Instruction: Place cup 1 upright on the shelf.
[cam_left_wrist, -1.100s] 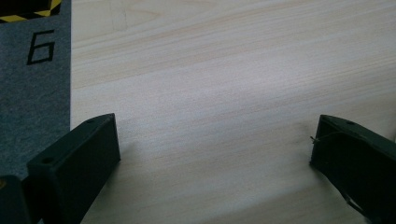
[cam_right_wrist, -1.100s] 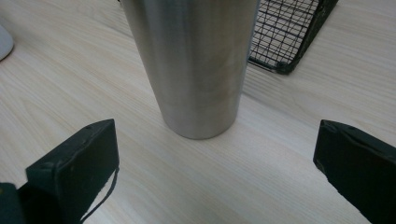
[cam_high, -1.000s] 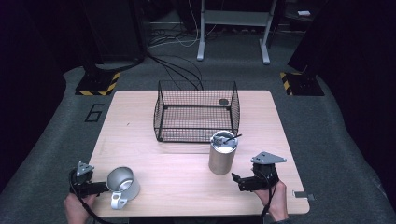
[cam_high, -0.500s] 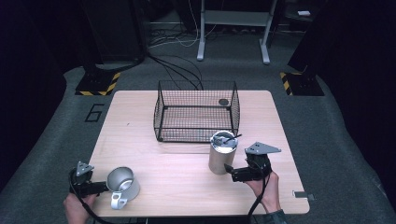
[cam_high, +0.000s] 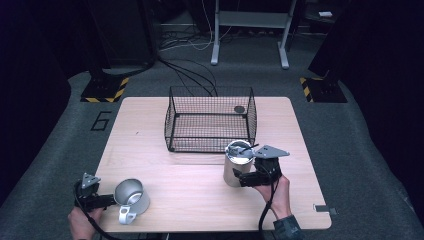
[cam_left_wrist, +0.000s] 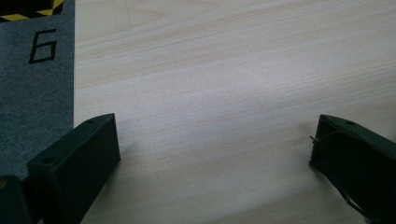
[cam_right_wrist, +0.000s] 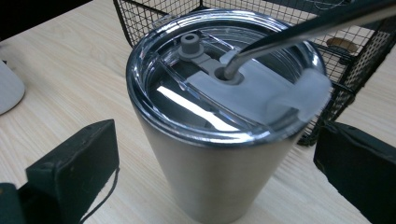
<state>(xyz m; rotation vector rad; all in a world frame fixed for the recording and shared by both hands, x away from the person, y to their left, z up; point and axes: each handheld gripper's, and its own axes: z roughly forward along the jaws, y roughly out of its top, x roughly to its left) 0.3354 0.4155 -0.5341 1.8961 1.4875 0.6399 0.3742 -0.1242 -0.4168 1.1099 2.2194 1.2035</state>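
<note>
A steel tumbler (cam_high: 235, 165) with a clear lid and a bent metal straw (cam_right_wrist: 299, 25) stands upright on the wooden table (cam_high: 190, 170), just in front of the wire basket (cam_high: 210, 120). My right gripper (cam_high: 243, 179) is open at its near right side. In the right gripper view the tumbler (cam_right_wrist: 210, 158) stands between the two jaws of that gripper (cam_right_wrist: 215, 140), with a gap on each side. A steel mug (cam_high: 131, 196) lies on its side at the front left. My left gripper (cam_high: 111, 200) sits just left of the mug. Its own view shows the left gripper (cam_left_wrist: 212, 135) open over bare wood.
The black wire basket holds a small dark round object (cam_high: 239, 109) in its far right corner. The table's left edge and grey carpet marked "6" (cam_left_wrist: 42, 44) lie close to the left gripper. Yellow-black striped feet (cam_high: 102, 92) and cables sit on the floor behind.
My right gripper has moved left and forward from the table's right side up to the tumbler, so its jaws now flank it. The left gripper and the mug have stayed put.
</note>
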